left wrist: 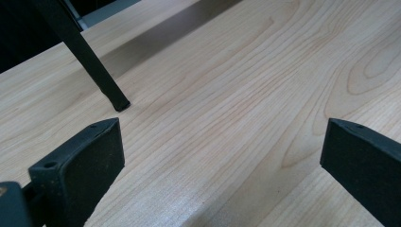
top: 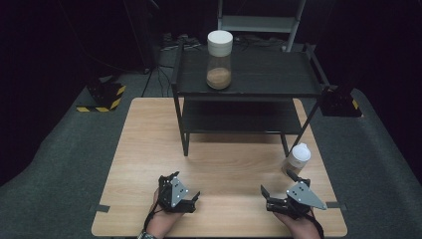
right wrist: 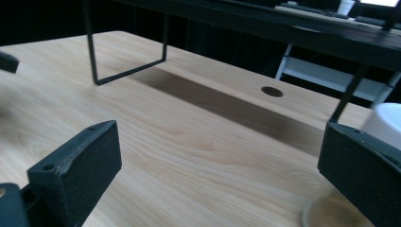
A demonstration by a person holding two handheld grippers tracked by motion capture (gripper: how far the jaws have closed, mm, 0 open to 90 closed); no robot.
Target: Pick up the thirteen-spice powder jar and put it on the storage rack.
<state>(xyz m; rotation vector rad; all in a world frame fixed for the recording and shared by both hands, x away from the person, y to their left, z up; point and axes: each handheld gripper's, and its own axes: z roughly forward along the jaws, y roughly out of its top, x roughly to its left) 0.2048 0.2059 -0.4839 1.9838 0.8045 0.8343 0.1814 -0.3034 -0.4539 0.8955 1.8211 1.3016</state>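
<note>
Both grippers empty, small jar just off my right fingers

My right gripper (top: 279,190) stands with jaws spread wide, the white-lidded small jar (top: 297,158) just beyond its outer finger (right wrist: 364,175); I'd swing toward it and centre the body before closing. My left gripper (top: 180,189) gapes too, over bare table (left wrist: 227,94), the rack (top: 249,89) beyond.

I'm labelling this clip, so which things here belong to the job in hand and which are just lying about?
Job in hand:
- small white-capped jar, nearest the right tongs
- left tongs, open

Lying about:
- black shelf rack
- tall jar on its top shelf
- striped block on the floor
</note>
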